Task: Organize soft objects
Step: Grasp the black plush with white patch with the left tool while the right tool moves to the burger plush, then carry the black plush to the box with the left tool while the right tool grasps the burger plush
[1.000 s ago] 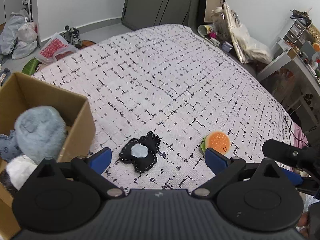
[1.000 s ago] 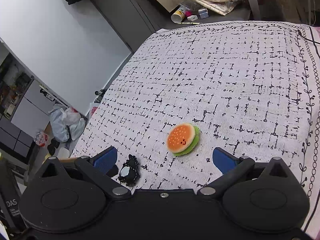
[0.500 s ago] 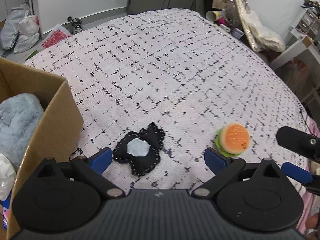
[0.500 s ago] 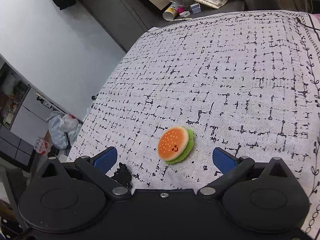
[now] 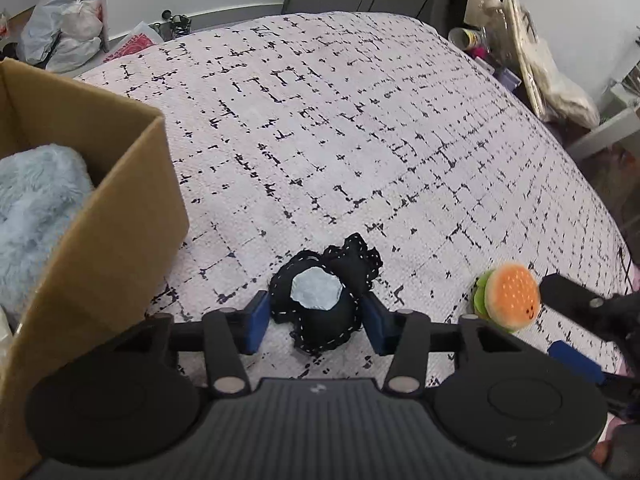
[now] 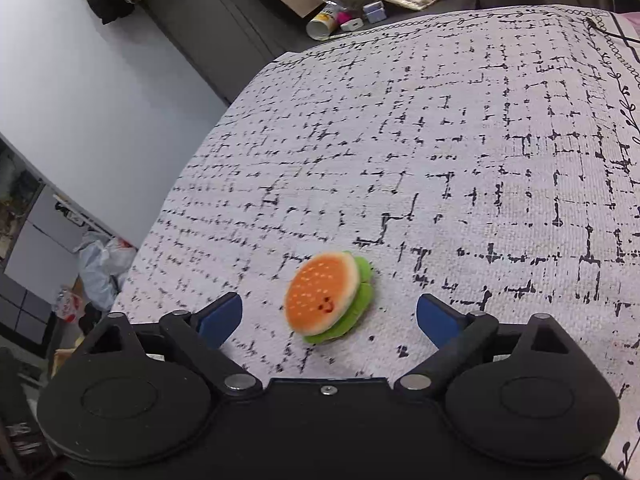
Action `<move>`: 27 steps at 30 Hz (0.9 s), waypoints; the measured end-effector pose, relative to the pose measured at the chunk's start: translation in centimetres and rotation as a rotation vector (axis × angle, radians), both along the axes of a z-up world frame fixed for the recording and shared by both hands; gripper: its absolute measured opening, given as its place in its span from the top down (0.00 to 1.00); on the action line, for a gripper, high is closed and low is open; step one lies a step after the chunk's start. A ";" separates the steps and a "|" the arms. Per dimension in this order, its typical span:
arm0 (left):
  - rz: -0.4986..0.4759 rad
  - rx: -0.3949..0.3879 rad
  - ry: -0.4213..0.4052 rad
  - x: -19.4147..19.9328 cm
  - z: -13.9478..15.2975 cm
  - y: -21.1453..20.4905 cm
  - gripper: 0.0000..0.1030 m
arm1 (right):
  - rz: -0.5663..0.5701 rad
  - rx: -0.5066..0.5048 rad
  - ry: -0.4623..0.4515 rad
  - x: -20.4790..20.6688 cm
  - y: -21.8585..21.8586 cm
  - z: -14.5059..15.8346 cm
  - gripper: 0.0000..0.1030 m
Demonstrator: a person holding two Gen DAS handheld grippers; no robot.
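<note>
1. White black-checked bedspread [image 5: 360, 140] carries everything; your cardboard box [image 5: 120, 200] stands at 9 o'clock.
2. Your left gripper [image 5: 316, 320] pinches the black toy [image 5: 320, 304] at 6 o'clock.
3. Your right gripper [image 6: 328, 316] is spread around the burger toy [image 6: 326, 298], not touching.

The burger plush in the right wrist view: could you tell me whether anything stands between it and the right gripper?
Nothing visible does. The burger plush lies on the bedspread, in the gap between the open jaws of the right gripper, with only bare fabric on either side of it.
</note>
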State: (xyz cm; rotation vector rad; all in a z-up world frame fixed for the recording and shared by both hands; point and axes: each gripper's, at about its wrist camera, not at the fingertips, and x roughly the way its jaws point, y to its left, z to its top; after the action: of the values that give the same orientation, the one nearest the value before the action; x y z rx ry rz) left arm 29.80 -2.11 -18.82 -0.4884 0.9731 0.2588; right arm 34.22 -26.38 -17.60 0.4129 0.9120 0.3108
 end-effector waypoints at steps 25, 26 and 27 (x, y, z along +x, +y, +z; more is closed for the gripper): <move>-0.010 -0.021 -0.053 -0.5 2.0 0.9 0.57 | 0.050 -0.142 -0.021 -0.6 3.0 0.2 0.71; -0.013 -0.021 -0.057 -0.6 2.4 0.9 0.57 | 0.049 -0.138 -0.022 -0.8 3.0 0.5 0.71; -0.017 -0.021 -0.061 -0.8 2.8 0.9 0.57 | 0.047 -0.134 -0.022 -0.9 2.8 0.7 0.71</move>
State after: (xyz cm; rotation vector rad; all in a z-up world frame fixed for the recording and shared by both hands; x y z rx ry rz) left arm 28.99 -1.24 -15.99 -0.5041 0.9209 0.2179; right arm 33.32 -23.53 -16.89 0.2645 0.9161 0.2952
